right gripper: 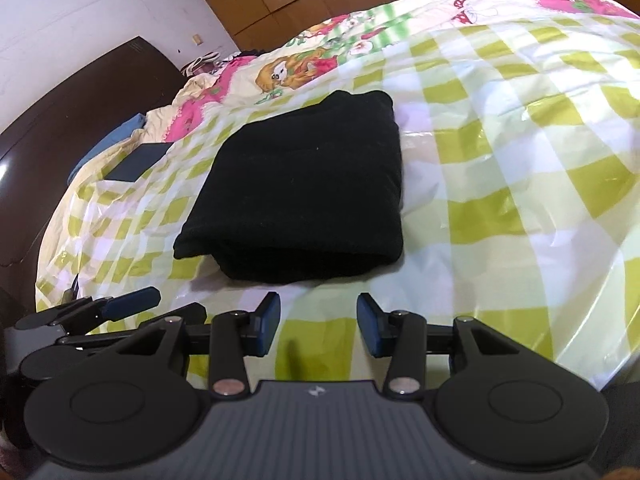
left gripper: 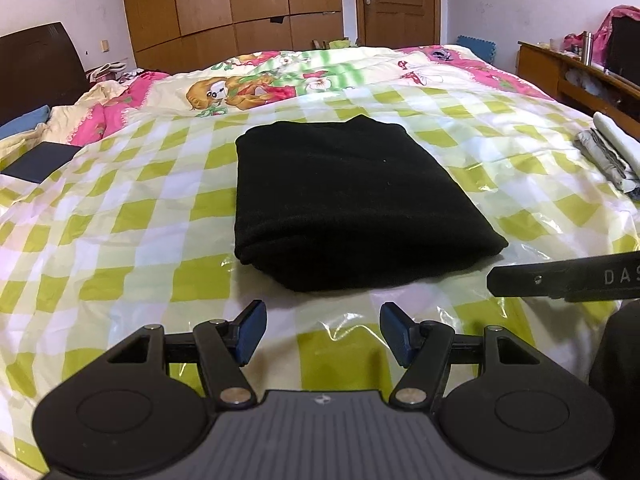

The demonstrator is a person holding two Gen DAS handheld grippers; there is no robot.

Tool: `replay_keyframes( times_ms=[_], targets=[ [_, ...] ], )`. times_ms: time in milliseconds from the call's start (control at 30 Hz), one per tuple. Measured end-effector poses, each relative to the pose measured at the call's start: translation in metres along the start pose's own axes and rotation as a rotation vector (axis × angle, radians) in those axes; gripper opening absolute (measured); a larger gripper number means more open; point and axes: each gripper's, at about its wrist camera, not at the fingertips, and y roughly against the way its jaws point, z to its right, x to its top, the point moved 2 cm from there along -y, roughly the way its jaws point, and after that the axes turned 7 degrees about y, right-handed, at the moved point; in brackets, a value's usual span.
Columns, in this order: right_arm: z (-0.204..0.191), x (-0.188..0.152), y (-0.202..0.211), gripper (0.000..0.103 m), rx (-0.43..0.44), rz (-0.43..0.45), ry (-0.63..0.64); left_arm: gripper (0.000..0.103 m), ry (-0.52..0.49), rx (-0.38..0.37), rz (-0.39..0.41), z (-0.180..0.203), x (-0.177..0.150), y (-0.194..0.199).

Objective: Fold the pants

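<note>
Left wrist view: folded black pants (left gripper: 352, 204) lie lengthwise away from both grippers' released jaws (nothing between them).

A wide bed (left gripper: 120, 216) filled the room, spread with a green-and-white checked plastic sheet (left gripper: 500, 152) over a cartoon-print quilt (left gripper: 256, 80); a dark wooden headboard (left gripper: 36, 68) stood at the left; brown wardrobes (left gripper: 224, 4) and a wooden door (left gripper: 400, 0) lined the far wall; a low wooden cabinet (left gripper: 560, 72) sat at the right against pale walls (left gripper: 500, 0).
</note>
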Motion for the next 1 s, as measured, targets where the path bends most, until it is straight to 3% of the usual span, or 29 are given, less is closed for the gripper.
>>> replay_keyframes(
  times_ms=[1000],
  targets=[
    [-0.015,-0.012,-0.006,0.047,-0.008,-0.045,0.049,0.078,-0.002,0.006,0.004,0.004,-0.010,0.005]
  ],
)
